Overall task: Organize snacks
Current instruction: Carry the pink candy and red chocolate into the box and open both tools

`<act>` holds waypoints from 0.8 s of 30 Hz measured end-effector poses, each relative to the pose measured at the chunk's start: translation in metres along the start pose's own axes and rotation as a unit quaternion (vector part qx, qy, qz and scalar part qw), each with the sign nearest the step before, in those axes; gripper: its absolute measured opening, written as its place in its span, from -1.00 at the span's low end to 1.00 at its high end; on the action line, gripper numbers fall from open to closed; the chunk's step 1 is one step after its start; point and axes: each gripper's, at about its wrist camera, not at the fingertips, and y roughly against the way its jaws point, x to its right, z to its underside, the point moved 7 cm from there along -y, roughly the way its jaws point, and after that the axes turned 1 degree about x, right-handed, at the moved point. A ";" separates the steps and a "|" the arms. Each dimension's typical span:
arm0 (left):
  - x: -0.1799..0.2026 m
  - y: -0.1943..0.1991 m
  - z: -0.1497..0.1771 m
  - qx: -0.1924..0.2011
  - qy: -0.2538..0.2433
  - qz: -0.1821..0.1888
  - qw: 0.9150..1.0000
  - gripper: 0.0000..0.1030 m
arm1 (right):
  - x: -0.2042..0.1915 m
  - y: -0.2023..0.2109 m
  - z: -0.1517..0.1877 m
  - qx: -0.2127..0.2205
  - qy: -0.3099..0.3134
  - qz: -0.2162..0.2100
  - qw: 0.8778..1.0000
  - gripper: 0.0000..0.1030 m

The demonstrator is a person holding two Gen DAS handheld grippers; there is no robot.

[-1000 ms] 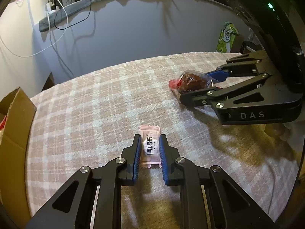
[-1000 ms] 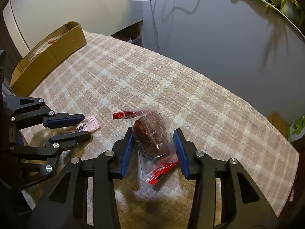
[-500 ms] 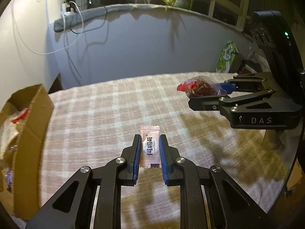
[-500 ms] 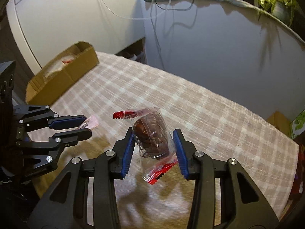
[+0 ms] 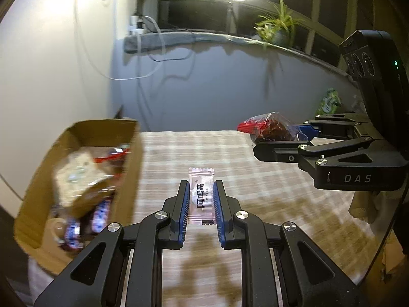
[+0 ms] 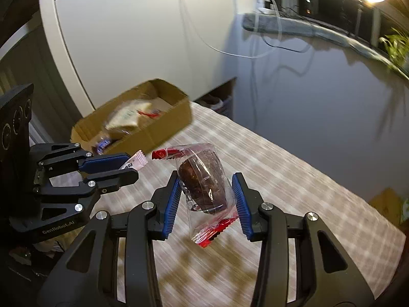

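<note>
My left gripper (image 5: 201, 190) is shut on a small pink candy packet (image 5: 201, 195) and holds it above the checked tablecloth. It also shows in the right wrist view (image 6: 122, 166), with the packet's end (image 6: 136, 160) sticking out. My right gripper (image 6: 205, 181) is shut on a clear-wrapped brown cake with red ends (image 6: 204, 184), held in the air. In the left wrist view the right gripper (image 5: 278, 138) holds the cake (image 5: 273, 128) at the right. A cardboard box (image 5: 127, 158) with several snacks stands at the left; it also shows in the right wrist view (image 6: 163, 125).
The table with the checked cloth (image 5: 255, 179) runs to a grey wall behind. A green packet (image 5: 328, 101) lies at the far right. A white cable (image 6: 255, 51) hangs down the wall. A plant (image 5: 277, 26) stands on the sill.
Both grippers have risen off the table with their snacks and swung left toward the cardboard box, which now looks closer and shows its contents.
</note>
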 end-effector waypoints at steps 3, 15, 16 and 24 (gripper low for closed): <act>-0.022 0.009 -0.001 0.008 0.009 -0.016 1.000 -0.67 | -0.021 -0.011 -0.015 0.003 0.014 -0.010 1.000 -0.18; -0.100 0.028 0.005 0.022 0.047 -0.069 0.996 -0.67 | -0.072 -0.059 -0.060 -0.003 0.048 -0.030 0.998 -0.18; -0.106 0.028 0.006 0.022 0.051 -0.072 0.996 -0.67 | -0.074 -0.064 -0.063 -0.005 0.050 -0.030 0.998 -0.18; -0.143 0.026 0.018 0.017 0.072 -0.094 0.993 -0.67 | -0.091 -0.105 -0.083 -0.025 0.061 -0.029 0.997 -0.18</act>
